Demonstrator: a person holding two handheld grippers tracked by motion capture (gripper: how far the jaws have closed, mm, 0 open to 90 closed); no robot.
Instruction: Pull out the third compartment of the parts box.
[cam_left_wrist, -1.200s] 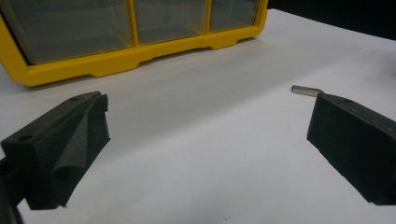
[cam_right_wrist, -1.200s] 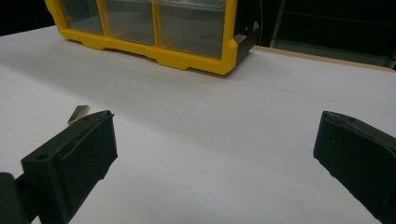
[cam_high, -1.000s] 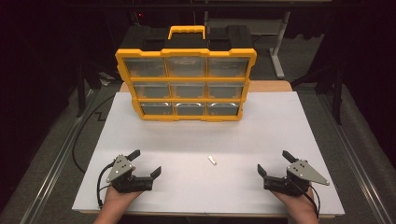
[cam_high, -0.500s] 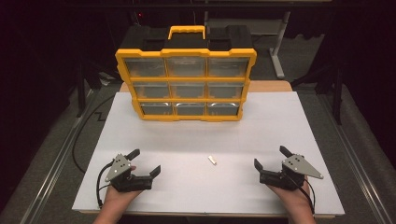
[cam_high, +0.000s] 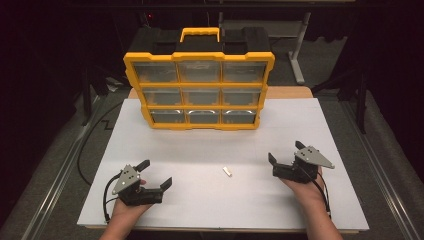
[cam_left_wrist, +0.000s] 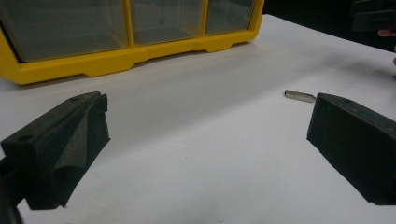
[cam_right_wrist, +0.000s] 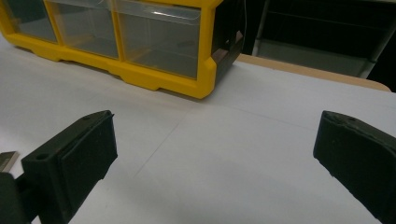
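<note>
The small pale metal pin (cam_high: 227, 171) lies left of the wide-open right gripper (cam_high: 284, 158) — light, stiff, probably slippery — best pinched across its middle.

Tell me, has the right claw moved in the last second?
Yes. In the high view the right claw has slid left and forward across the table, closer to the small white piece, which has stayed put.
</note>
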